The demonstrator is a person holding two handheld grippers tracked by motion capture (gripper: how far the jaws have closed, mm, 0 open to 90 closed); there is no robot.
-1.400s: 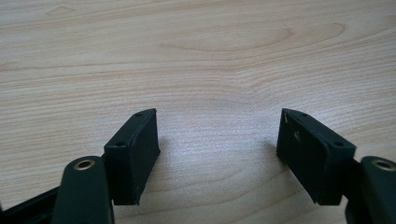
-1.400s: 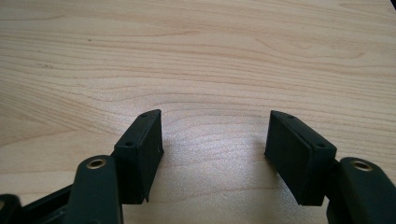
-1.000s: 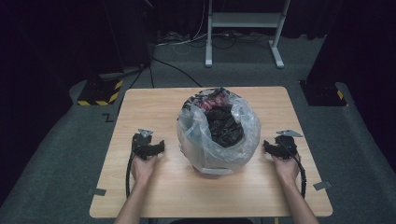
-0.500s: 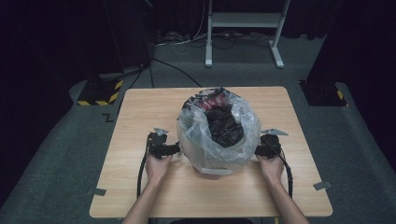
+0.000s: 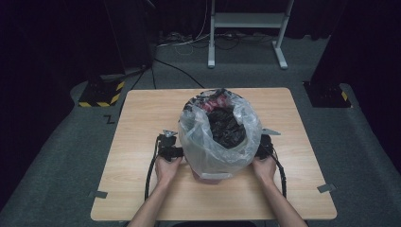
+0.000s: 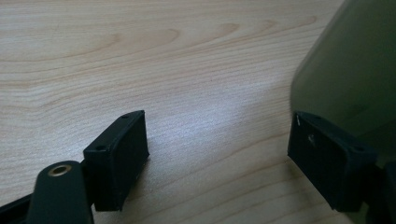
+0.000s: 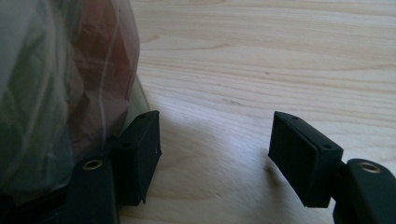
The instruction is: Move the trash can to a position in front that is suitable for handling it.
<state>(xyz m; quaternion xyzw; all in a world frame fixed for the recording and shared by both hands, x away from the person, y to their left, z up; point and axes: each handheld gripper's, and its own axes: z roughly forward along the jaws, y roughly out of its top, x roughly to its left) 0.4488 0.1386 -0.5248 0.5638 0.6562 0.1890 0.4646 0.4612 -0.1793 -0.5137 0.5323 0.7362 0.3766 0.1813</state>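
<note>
A clear plastic bag (image 5: 219, 142) stuffed with dark and red items stands upright near the middle of a wooden table (image 5: 137, 123). The left gripper (image 5: 176, 152) sits against the bag's left side, fingers (image 6: 119, 156) wide apart with one touching the plastic. The right gripper (image 5: 261, 149) sits against the bag's right side, its fingers (image 7: 140, 154) likewise spread wide, one pressed to the bag, nothing clamped.

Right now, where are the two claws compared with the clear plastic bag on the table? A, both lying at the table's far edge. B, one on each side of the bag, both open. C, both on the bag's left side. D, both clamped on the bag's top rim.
B: the left claw and the right claw flank the clear plastic bag low on the table, and each gripper view shows wide-apart jaws with nothing between them.
</note>
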